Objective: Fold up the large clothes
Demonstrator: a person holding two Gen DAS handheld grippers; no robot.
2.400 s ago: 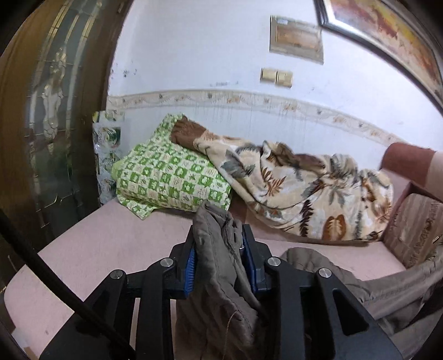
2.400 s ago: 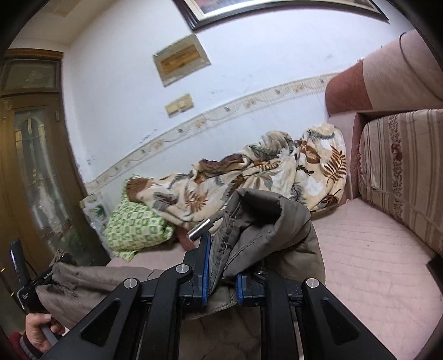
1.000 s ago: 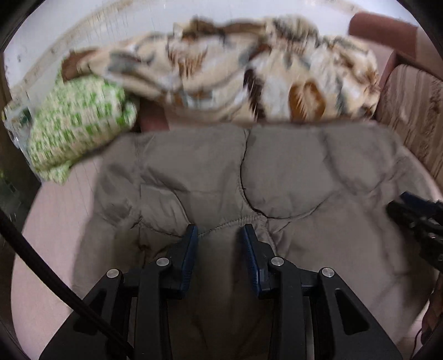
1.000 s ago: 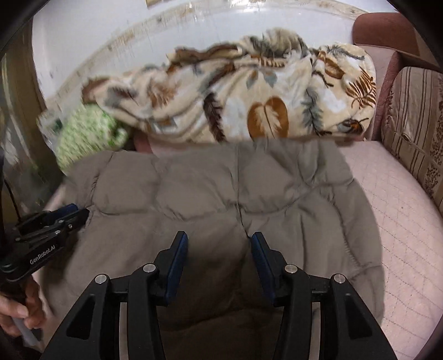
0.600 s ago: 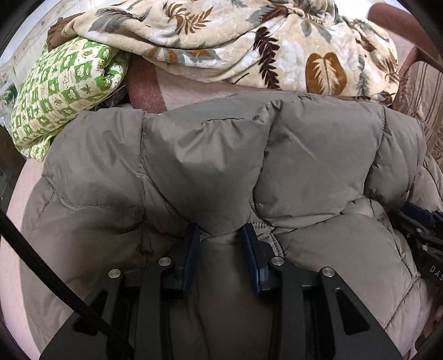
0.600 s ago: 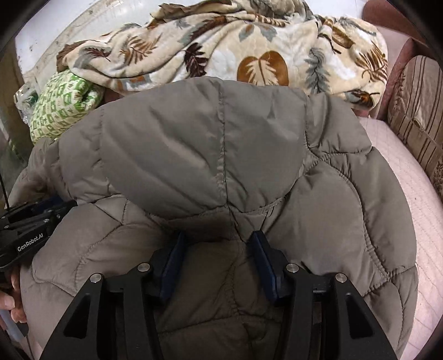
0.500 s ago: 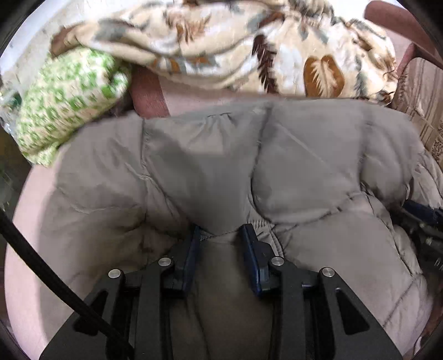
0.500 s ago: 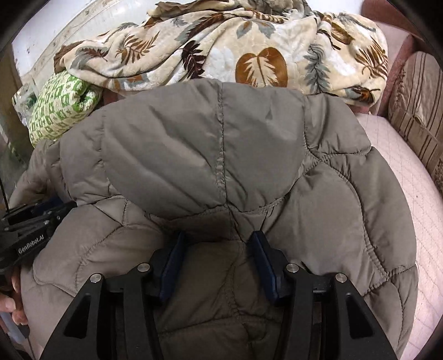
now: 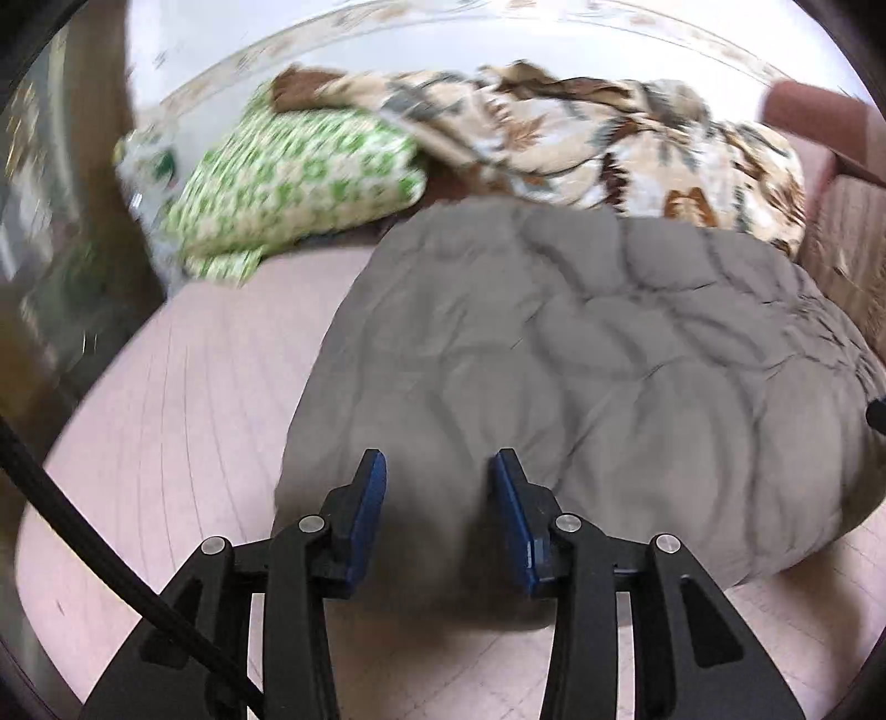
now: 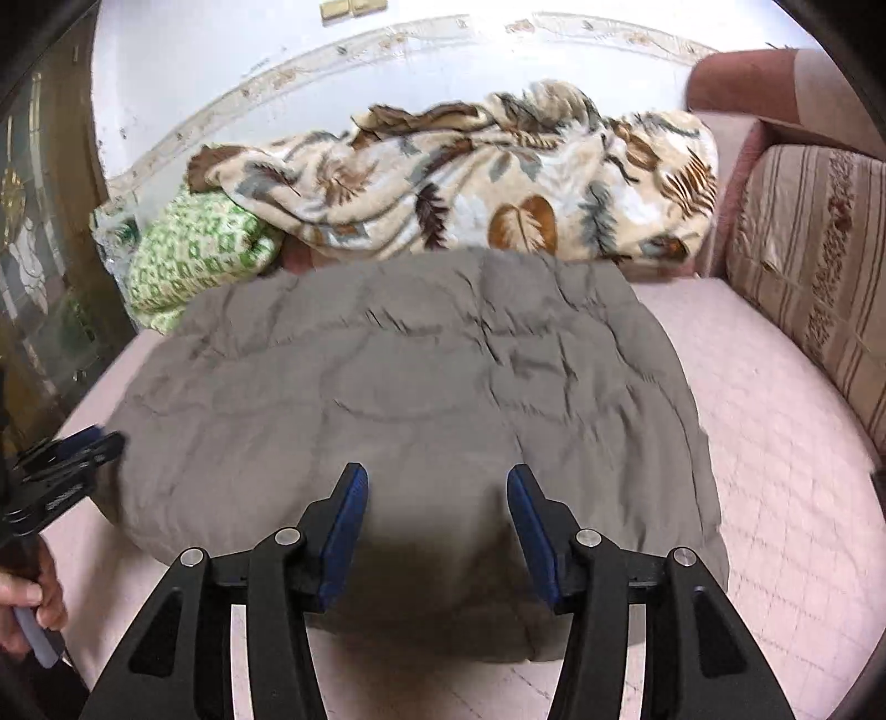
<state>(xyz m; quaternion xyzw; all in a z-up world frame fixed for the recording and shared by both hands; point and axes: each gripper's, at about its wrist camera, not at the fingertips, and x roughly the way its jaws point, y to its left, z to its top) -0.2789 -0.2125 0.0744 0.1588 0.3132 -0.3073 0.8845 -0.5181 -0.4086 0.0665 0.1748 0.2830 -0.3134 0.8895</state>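
The grey quilted jacket lies folded on the pink mattress. Behind the jacket sit a leaf-print blanket and green pillow, apparently touching it. Both the left gripper and right gripper are opening, jaws clear of the jacket.

A lived-in home sitting room: a pink quilted sofa with a striped cushion at its right end, a leaf-print blanket and green-patterned pillow heaped along its back edge, below a white wall with a decorative border
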